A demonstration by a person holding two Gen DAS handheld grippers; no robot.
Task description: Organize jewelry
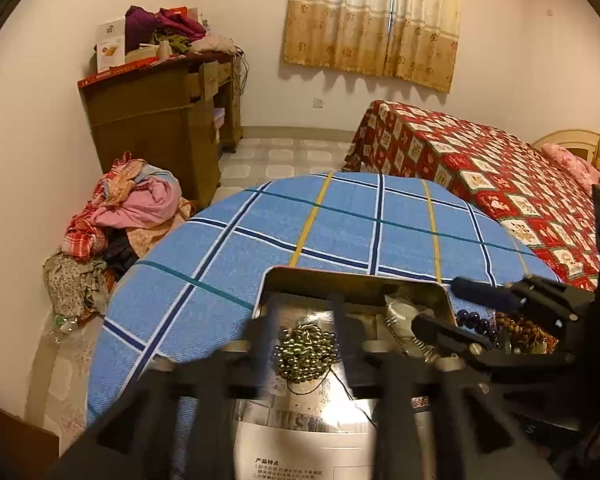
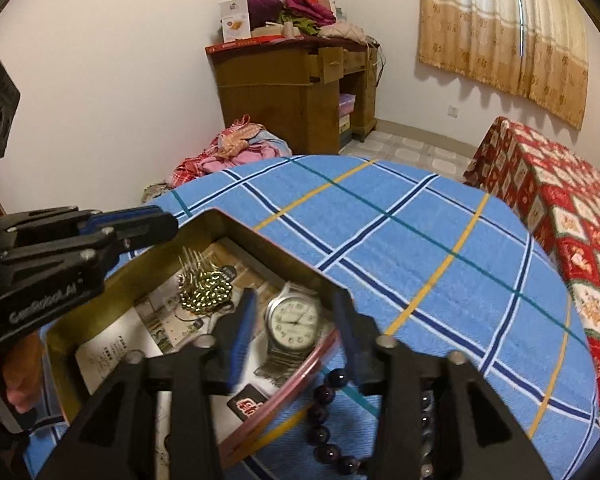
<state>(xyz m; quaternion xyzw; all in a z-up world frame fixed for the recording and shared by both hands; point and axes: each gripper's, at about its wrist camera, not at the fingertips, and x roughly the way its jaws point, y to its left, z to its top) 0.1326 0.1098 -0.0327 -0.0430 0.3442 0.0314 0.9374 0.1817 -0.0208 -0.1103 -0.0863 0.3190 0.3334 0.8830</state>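
Two grippers hover over an open tin (image 2: 204, 220) on the blue-checked surface (image 2: 440, 240). Left gripper (image 1: 304, 316) jaws stand apart, a beaded chain (image 1: 304, 354) lying loose between them. Right gripper (image 2: 294, 312) jaws gape around a wristwatch (image 2: 294, 322); dark beads (image 2: 324, 412) lie just nearer.

Both wrist views close, angled down, sharing the tin (image 1: 352, 280) on the blue checked table (image 2: 440, 240).
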